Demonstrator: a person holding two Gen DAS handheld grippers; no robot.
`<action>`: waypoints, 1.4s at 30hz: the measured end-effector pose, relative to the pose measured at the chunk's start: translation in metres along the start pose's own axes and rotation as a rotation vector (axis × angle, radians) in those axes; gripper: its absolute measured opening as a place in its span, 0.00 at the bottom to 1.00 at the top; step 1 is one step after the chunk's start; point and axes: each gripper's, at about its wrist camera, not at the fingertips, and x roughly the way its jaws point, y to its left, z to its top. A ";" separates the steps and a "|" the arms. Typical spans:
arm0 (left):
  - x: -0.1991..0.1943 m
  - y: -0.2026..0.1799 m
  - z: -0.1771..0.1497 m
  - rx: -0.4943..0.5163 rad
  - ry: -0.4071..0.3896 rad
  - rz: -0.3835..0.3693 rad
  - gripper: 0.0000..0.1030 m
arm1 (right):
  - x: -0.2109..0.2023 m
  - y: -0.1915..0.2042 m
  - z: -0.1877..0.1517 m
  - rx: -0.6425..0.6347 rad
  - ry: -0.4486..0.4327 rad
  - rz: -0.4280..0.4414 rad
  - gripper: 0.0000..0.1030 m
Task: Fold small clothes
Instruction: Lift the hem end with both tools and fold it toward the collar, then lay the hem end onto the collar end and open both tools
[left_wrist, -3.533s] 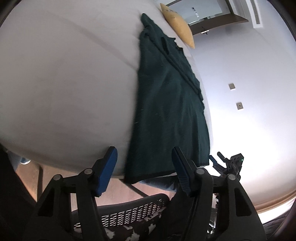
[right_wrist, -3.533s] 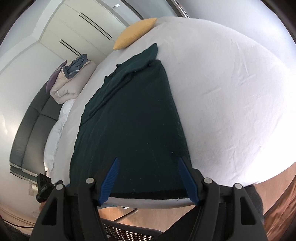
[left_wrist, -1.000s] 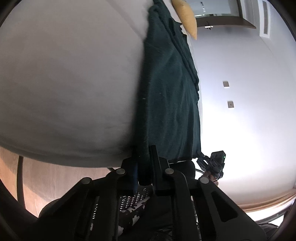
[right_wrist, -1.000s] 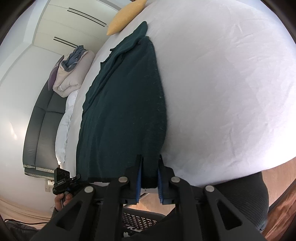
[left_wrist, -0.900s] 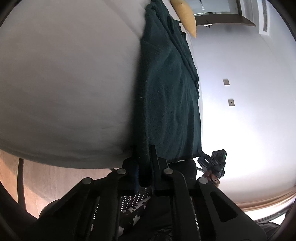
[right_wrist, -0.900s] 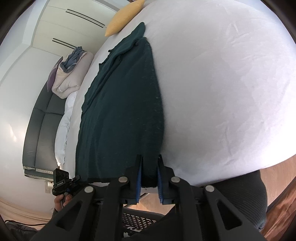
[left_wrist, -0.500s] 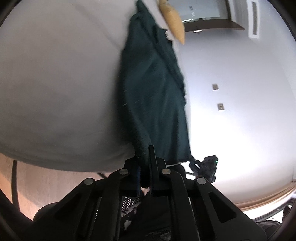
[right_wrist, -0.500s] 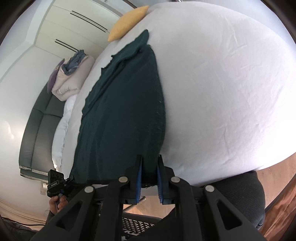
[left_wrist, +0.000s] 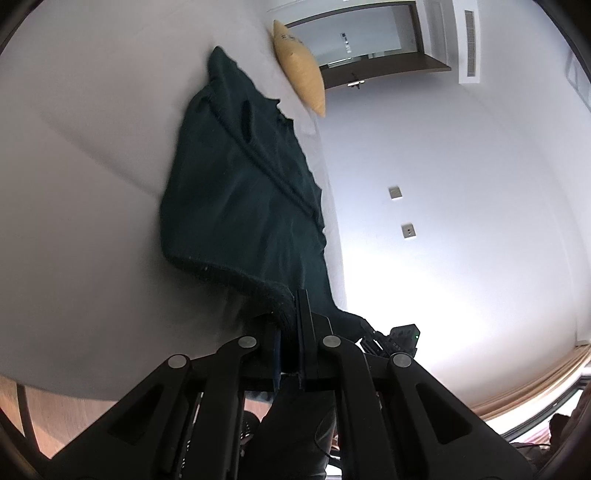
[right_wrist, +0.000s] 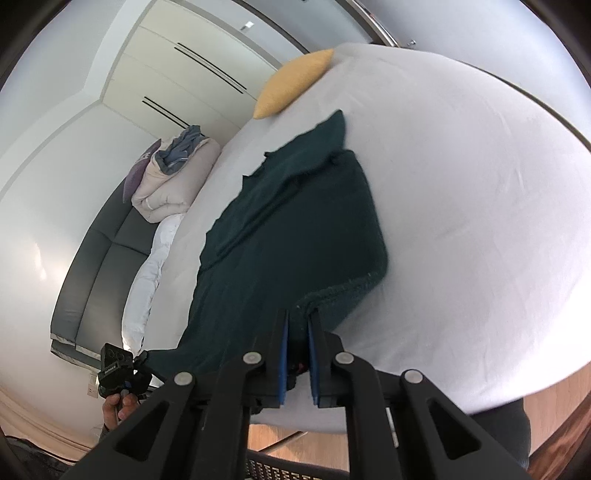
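Note:
A dark green knit garment (left_wrist: 240, 192) lies lengthwise on a white bed (left_wrist: 81, 184). My left gripper (left_wrist: 290, 314) is shut on one near hem corner, lifted off the sheet so the edge curls up. My right gripper (right_wrist: 297, 325) is shut on the other near corner of the garment (right_wrist: 288, 229), also raised above the bed (right_wrist: 461, 221). The far end with collar and sleeve lies flat near the pillow.
A yellow pillow (left_wrist: 301, 66) sits at the bed's far end, also in the right wrist view (right_wrist: 291, 83). Folded bedding (right_wrist: 173, 173) and a dark sofa (right_wrist: 96, 258) stand to the left. The wooden floor (right_wrist: 554, 417) lies below the bed's near edge.
Both grippers closed on the near hem corners, then lifted them and moved forward over the bed, so the hem now curls up off the sheet.

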 end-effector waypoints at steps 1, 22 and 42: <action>0.001 -0.002 0.003 0.001 -0.003 -0.003 0.04 | 0.000 0.002 0.002 -0.002 -0.003 0.000 0.10; 0.045 -0.038 0.140 0.020 -0.080 -0.041 0.04 | 0.051 0.035 0.115 -0.044 -0.078 -0.020 0.10; 0.122 -0.021 0.295 -0.047 -0.123 0.012 0.04 | 0.158 0.027 0.218 -0.068 -0.064 -0.165 0.10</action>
